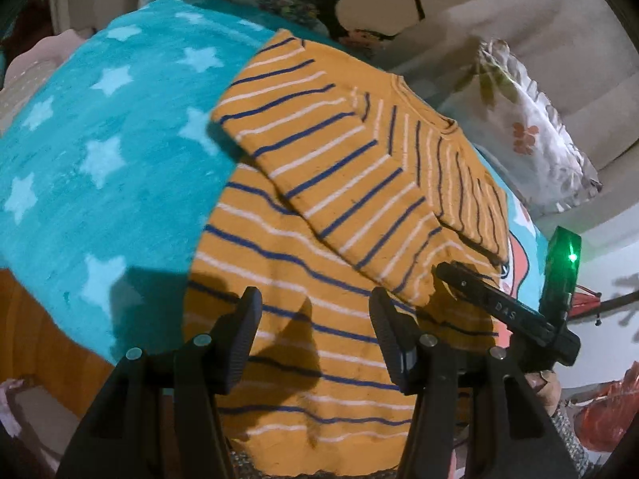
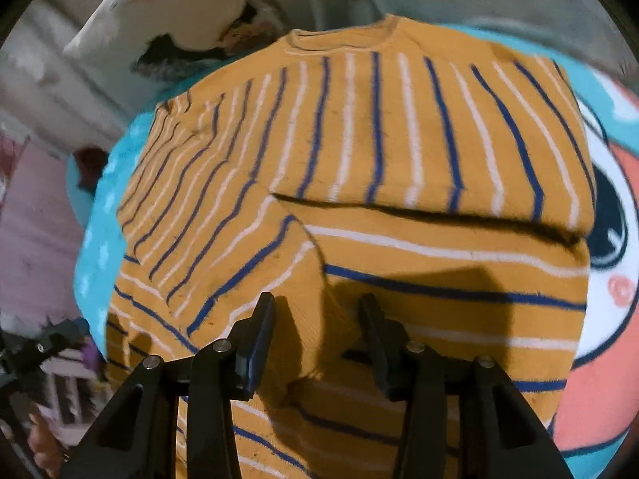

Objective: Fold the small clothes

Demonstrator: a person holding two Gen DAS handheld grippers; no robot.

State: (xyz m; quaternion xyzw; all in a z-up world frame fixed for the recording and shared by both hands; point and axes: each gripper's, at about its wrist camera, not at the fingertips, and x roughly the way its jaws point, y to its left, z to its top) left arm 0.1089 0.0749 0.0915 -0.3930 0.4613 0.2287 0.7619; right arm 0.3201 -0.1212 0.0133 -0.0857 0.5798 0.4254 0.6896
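Observation:
An orange sweater (image 1: 319, 263) with blue and white stripes lies on a teal blanket (image 1: 100, 151); both sleeves are folded across its chest. My left gripper (image 1: 315, 311) is open and empty, just above the sweater's lower body. The right gripper shows at the right of the left wrist view (image 1: 499, 307), by the folded sleeve's cuff. In the right wrist view the sweater (image 2: 359, 151) fills the frame, collar at the top. My right gripper (image 2: 317, 315) is open over the sleeve end, nothing between its fingers.
The blanket (image 2: 599, 359) has white stars and a pink cartoon figure. Printed cushions (image 1: 527, 127) and a beige sofa back (image 1: 539, 20) lie beyond the sweater. A pink cloth (image 2: 32, 219) is at the left. The left gripper (image 2: 36, 347) shows at the left edge.

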